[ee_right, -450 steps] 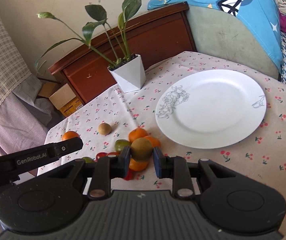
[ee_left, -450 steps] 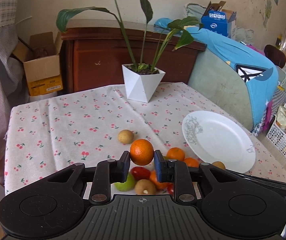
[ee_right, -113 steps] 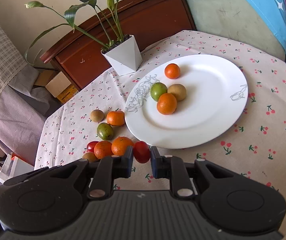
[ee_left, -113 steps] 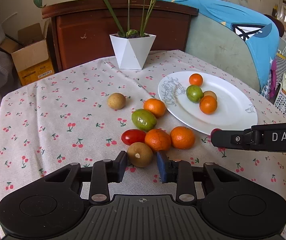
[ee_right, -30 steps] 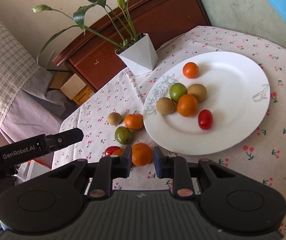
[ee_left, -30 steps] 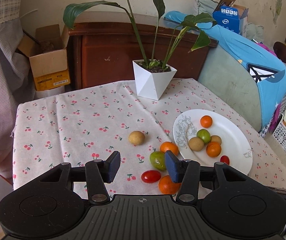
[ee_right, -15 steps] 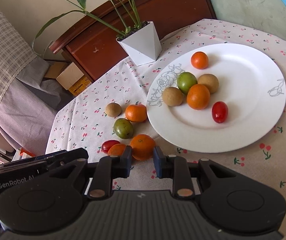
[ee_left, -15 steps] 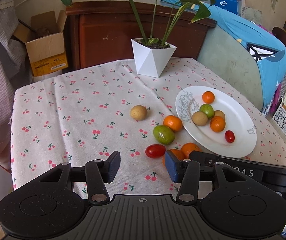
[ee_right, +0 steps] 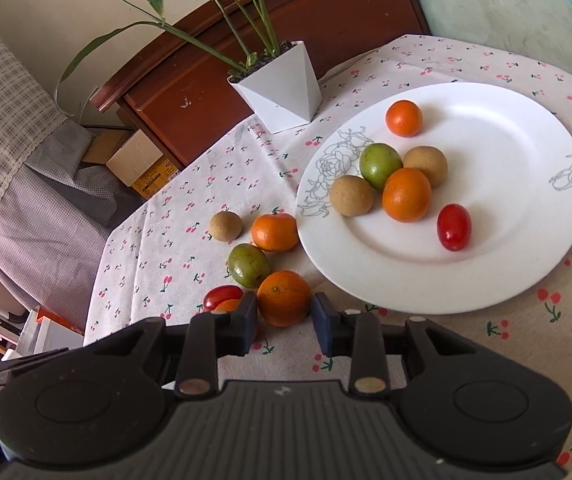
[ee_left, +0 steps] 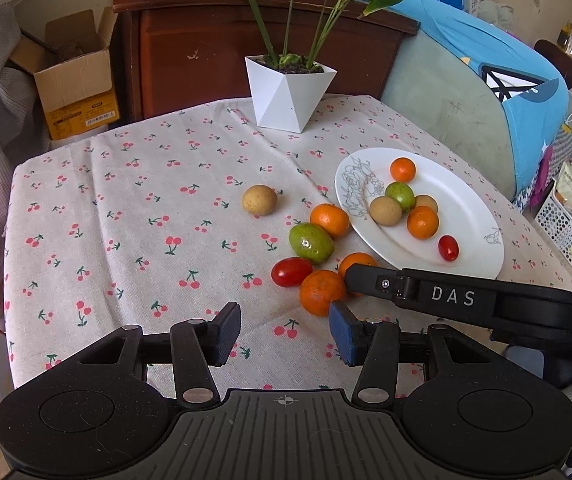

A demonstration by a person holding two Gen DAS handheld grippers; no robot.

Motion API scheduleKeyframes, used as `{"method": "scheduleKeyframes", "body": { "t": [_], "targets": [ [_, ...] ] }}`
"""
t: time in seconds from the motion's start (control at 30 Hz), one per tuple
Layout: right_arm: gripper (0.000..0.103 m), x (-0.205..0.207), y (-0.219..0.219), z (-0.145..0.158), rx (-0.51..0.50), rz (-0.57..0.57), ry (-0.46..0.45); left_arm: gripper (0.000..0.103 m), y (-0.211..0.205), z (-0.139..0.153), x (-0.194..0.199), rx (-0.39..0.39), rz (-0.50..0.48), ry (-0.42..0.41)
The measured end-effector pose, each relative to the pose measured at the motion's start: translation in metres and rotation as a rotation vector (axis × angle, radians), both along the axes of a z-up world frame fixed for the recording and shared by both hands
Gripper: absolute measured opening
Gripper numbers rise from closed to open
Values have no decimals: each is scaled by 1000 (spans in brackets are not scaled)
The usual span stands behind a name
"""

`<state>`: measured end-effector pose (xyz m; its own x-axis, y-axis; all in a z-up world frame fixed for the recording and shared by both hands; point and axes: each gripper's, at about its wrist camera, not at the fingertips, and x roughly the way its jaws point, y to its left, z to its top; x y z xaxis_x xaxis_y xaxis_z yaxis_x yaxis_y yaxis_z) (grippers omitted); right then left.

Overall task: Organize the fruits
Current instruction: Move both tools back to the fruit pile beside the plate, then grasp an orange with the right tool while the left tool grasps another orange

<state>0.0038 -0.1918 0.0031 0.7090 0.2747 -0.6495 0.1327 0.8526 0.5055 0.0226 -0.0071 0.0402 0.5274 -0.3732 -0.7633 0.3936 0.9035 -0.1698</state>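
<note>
1. My right gripper (ee_right: 283,318) is low over the tablecloth (ee_left: 125,208), jaws opening, with an orange (ee_right: 283,298) sitting between the pads; I see a thin gap each side, so not pinched yet

2. My left gripper (ee_left: 283,334) hangs with its jaws parted fairly wide and nothing between them; a second orange (ee_left: 322,292) lies just ahead of its right pad, not touching that I can tell

3. From my right jaws: cherry tomato (ee_right: 221,296) just left of the left pad, green fruit (ee_right: 247,264) ahead-left and touching my orange, a mandarin (ee_right: 273,232) further ahead beside the plate rim, a brown fruit (ee_right: 225,226) left of that

4. Plate (ee_right: 526,264) lies ahead-right of my right jaws, near; it holds six pieces already, with bare space on the near and right parts

5. Handling guess: the orange is light, firm but with a slightly giving peel, round, so it will roll if nudged off-centre; skin is dimpled, so grip should be fine

6. Take it across the widest middle, pads level on opposite sides, moderate squeeze only; too hard would bruise it

7. Risk: the left pad is crowded by the tomato and the other orange; closing skewed could shove them

8. Six pieces left on the cloth, I judge the task about half done
</note>
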Motion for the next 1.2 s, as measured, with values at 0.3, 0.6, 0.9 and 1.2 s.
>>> {"method": "scheduleKeyframes", "body": {
  "t": [0.3,0.6,0.9,1.2],
  "targets": [
    [30,2,1,0,-10,12,-2,47,-8,-6,-3,5,-29,-26],
    [30,-11,-13,19,1,-20,-57,44,-25,-12,-3,10,-42,-38],
    [30,-17,-26,21,11,-60,-57,41,-42,-19,0,15,-32,-41],
    [30,-21,-30,22,7,-70,-52,33,-57,-23,3,40,-16,-55]
  ]
}}
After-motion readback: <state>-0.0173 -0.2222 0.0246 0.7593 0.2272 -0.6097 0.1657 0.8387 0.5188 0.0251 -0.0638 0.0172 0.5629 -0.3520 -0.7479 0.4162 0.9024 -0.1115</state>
